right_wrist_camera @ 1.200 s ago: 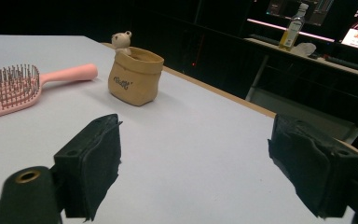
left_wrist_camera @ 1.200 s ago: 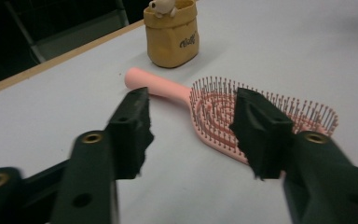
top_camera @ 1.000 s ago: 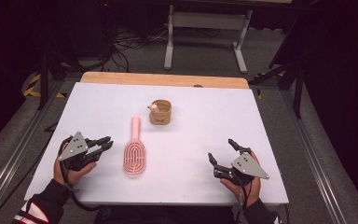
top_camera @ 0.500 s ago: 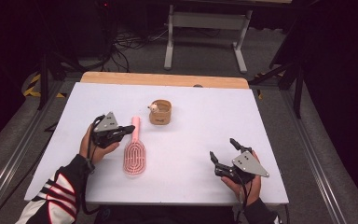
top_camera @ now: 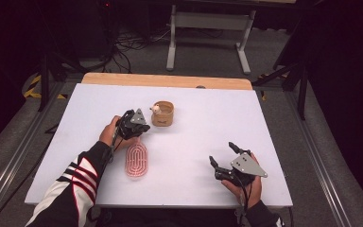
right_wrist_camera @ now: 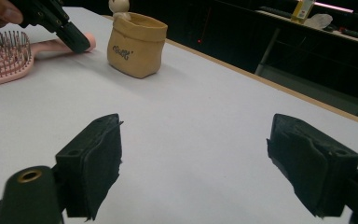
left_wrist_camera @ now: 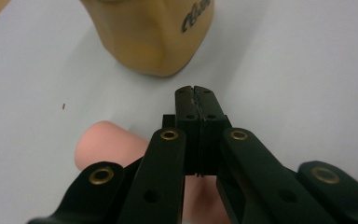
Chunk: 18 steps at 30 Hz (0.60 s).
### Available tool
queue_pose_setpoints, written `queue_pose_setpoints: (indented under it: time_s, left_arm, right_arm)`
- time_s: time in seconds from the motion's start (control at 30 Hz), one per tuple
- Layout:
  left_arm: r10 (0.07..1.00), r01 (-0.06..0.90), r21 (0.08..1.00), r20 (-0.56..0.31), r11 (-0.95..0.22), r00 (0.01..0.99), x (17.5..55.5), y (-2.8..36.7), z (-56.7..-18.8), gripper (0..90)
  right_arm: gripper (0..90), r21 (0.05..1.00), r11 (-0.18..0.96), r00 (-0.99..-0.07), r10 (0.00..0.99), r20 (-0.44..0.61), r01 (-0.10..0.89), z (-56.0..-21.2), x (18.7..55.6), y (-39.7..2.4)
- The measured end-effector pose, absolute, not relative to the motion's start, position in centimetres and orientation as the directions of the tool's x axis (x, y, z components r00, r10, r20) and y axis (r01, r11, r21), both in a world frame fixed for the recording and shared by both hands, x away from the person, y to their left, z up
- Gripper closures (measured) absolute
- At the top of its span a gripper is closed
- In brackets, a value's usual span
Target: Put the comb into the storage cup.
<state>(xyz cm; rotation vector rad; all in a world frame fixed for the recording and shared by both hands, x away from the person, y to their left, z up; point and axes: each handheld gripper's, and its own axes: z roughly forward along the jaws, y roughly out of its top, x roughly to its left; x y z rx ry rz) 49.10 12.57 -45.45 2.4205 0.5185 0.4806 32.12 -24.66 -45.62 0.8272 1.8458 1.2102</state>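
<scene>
left tongs [left_wrist_camera: 196, 93] – closed, empty, poised above pink hairbrush [top_camera: 136, 160] handle | right tongs [right_wrist_camera: 193, 163] – open, idle, well apart | brush: light, rigid plastic, likely slick; grip mid-handle, not bristles | pouch [top_camera: 163, 113] just beyond

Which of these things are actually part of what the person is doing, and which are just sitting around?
In the job:
- left gripper, jaws shut, over the handle of the pink hairbrush
- tan pouch, right beside it

Just about:
- right gripper, jaws open, idle on the white table
- grey stand behind
</scene>
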Motion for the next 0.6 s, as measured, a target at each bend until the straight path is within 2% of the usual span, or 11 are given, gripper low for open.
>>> queue_pose_setpoints:
  time_s: [0.4,0.53,0.6]
  left_arm:
    - [0.521,0.334,0.578,0.191,-0.745,0.832,49.7,14.5,-45.9,90.0]
    - [0.574,0.387,0.554,0.211,-0.737,0.791,49.5,16.8,-45.7,89.9]
    - [0.605,0.415,0.571,0.188,-0.708,0.774,49.3,17.9,-45.9,89.6]
  right_arm:
    - [17.8,0.932,0.34,-0.502,0.832,-0.235,0.128,-45.8,32.4,-24.9]
    - [17.7,0.928,0.344,-0.505,0.831,-0.232,0.14,-45.9,32.5,-25.0]
    - [17.6,0.925,0.352,-0.51,0.828,-0.235,0.145,-46.0,32.6,-24.9]
